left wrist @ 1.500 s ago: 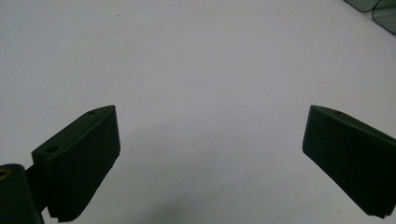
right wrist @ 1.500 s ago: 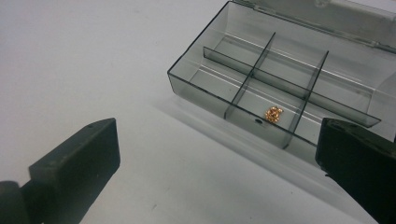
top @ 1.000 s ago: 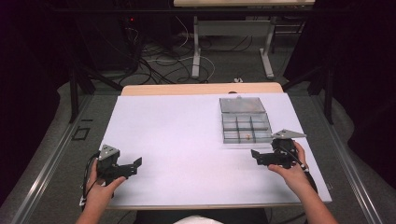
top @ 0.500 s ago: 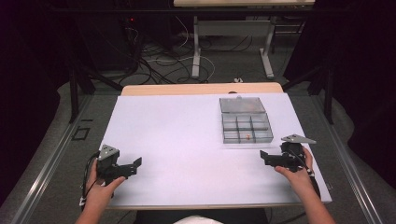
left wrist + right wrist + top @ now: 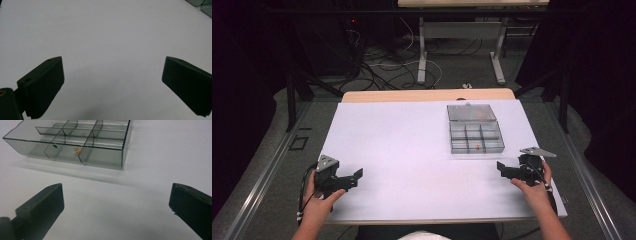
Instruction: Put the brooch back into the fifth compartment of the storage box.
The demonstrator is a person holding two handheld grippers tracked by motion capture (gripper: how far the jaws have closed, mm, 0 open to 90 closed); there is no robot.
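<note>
The left gripper (image 5: 354, 176) sits at the near left of the white desk (image 5: 412, 145), fingers (image 5: 45, 85) spread wide and grasping nothing; the right gripper (image 5: 503, 169) rests at the near right, fingers (image 5: 42, 207) likewise released; just beyond it stands the clear compartment box (image 5: 476, 136) (its lid laid open behind), a small tan bit (image 5: 77, 150) in a front-row cell.

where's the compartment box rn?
High view: the clear compartment box sits on the white table, right of centre toward the far edge, just beyond the right gripper.
</note>
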